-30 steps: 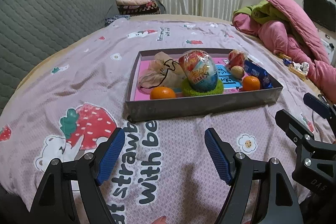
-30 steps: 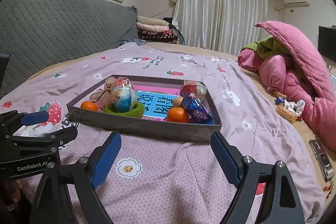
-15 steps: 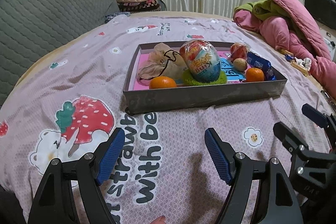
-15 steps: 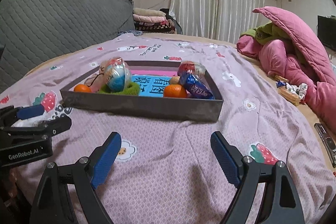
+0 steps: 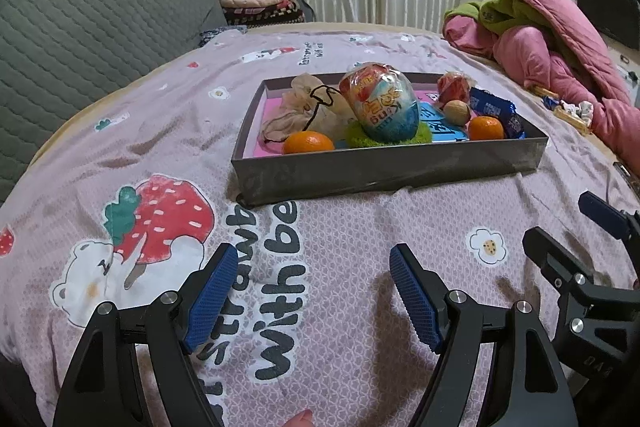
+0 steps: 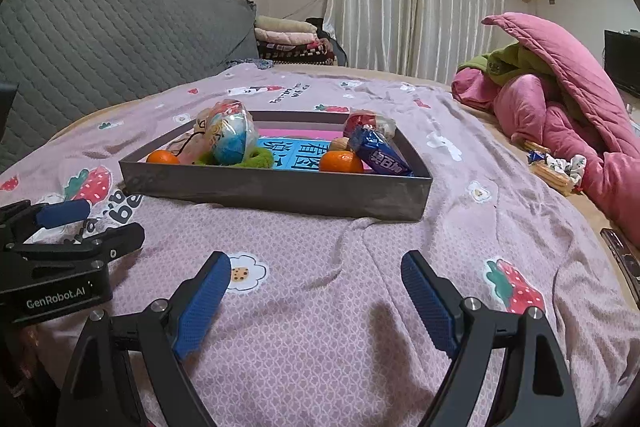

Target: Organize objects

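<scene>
Both grippers stood wide apart and held nothing. Seen from the left wrist, the left gripper [image 5: 308, 287] hung over the lilac bedspread [image 5: 360, 247], well short of the grey tray [image 5: 384, 167], its blue pads [image 5: 208, 299] spread over the printed lettering; the right gripper [image 5: 572, 227] showed at the right edge. Inside the tray, a wrapped toy egg [image 5: 380, 105] stood upright on a green ring [image 5: 424, 135], a beige drawstring pouch [image 5: 304, 105] lay to its left, and one tangerine [image 5: 309, 143] sat near the front wall just beside the pouch. A second tangerine [image 5: 485, 128] lay toward the right end, with a walnut [image 5: 457, 112], a red-wrapped sweet [image 5: 454, 89] and a blue snack packet [image 5: 498, 111] close around it. From the right wrist, the right gripper [image 6: 316, 291] hovered equally wide over the spread, near the tray's [image 6: 280, 189] front wall, while the left gripper [image 6: 80, 227] appeared at the left. What lay on the tray's floor looked like a blue printed card [image 6: 304, 153], though much of it was hidden. Pink bedding [image 6: 560, 91] was heaped far to the right.
</scene>
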### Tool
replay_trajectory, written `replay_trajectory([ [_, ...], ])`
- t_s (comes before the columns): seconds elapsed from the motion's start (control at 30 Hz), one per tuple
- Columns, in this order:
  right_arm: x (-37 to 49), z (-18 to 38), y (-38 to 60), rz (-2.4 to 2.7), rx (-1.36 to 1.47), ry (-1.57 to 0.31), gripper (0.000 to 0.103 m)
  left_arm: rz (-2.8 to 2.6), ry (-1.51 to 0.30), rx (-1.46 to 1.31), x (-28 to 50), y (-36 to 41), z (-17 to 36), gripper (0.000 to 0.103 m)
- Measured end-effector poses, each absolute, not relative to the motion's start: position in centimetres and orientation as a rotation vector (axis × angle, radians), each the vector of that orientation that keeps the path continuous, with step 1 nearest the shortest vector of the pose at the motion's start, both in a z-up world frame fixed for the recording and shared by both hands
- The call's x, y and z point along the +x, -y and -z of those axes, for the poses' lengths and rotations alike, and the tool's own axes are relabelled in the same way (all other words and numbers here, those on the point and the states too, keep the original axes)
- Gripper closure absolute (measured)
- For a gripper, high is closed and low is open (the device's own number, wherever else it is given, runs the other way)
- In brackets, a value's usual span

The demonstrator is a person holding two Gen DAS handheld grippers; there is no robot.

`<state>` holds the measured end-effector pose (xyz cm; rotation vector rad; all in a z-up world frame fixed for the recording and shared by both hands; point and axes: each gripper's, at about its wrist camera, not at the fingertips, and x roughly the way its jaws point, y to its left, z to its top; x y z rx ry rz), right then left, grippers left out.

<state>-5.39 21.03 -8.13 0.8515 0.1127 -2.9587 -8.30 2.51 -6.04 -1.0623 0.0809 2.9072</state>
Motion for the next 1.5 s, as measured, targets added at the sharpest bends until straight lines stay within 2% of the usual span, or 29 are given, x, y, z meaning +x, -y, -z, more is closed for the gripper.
replay_trajectory([
  [1.5,-5.38,9.05,-21.8,2.978,0.885,-0.067,0.016,-2.884,-0.058,-1.087,-8.1,-2.52,6.57,0.024],
])
